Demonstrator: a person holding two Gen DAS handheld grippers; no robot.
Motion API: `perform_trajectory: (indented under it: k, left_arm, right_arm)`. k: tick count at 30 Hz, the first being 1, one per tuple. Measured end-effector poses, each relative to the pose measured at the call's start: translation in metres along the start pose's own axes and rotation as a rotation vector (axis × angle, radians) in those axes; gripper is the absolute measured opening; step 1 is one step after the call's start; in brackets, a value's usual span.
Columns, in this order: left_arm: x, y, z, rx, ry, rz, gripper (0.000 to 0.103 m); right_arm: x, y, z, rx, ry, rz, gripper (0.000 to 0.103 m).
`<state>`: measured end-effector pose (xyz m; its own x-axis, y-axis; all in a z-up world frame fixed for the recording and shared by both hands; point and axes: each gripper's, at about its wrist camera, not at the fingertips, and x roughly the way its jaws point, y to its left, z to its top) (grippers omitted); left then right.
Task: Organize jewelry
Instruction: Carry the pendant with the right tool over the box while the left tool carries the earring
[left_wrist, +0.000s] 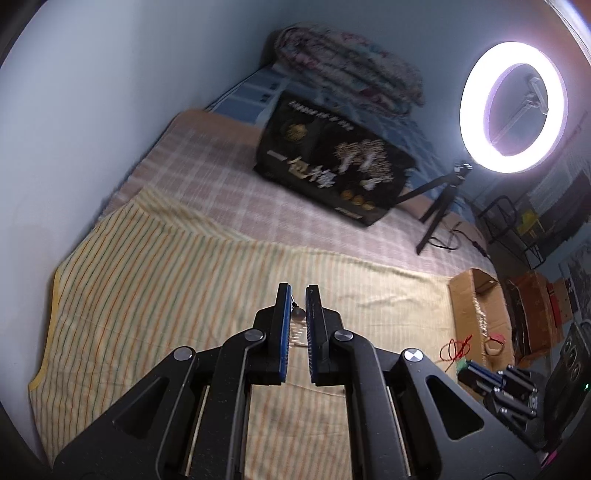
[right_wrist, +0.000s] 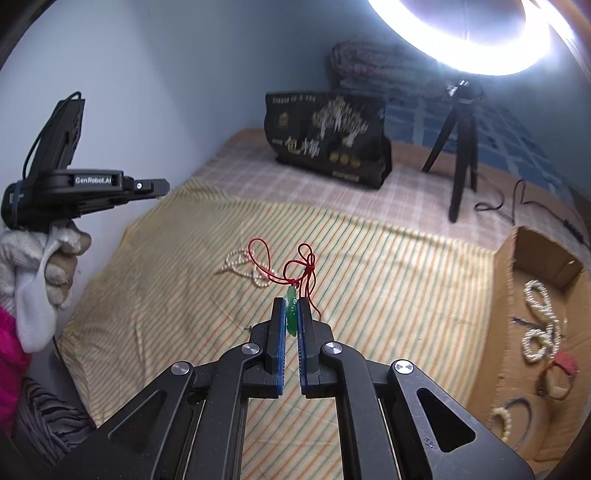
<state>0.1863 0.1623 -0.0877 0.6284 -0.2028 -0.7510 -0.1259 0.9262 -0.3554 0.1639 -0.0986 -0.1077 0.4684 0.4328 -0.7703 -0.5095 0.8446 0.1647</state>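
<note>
The right gripper (right_wrist: 291, 314) pinches a smooth green pendant (right_wrist: 291, 314) between its blue ribbed pads; a thin red cord (right_wrist: 295, 266) loops up from it. A pale beaded strand (right_wrist: 240, 266) lies on the striped woven cloth (right_wrist: 388, 288) at eleven o'clock from the pendant. At three o'clock, an open cardboard box (right_wrist: 517, 295) holds more beaded loops (right_wrist: 539, 325). The left gripper (left_wrist: 298, 306) has its jaws nearly closed on a fine wire carrying a small rounded grey bead (left_wrist: 298, 313). A glossy black bag (left_wrist: 332, 162) stands at twelve o'clock.
</note>
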Motion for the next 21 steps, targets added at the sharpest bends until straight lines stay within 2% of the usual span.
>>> perform_trajectory:
  k: [8, 21]
  left_arm:
    - [-0.016, -0.065, -0.013, 0.113, -0.026, -0.079, 0.006]
    - [0.009, -0.175, -0.044, 0.267, 0.015, -0.194, 0.006]
  right_arm:
    - [-0.038, -0.018, -0.001, 0.006, -0.058, -0.050, 0.004]
    - [-0.090, -0.109, -0.016, 0.141, -0.096, -0.169, 0.004]
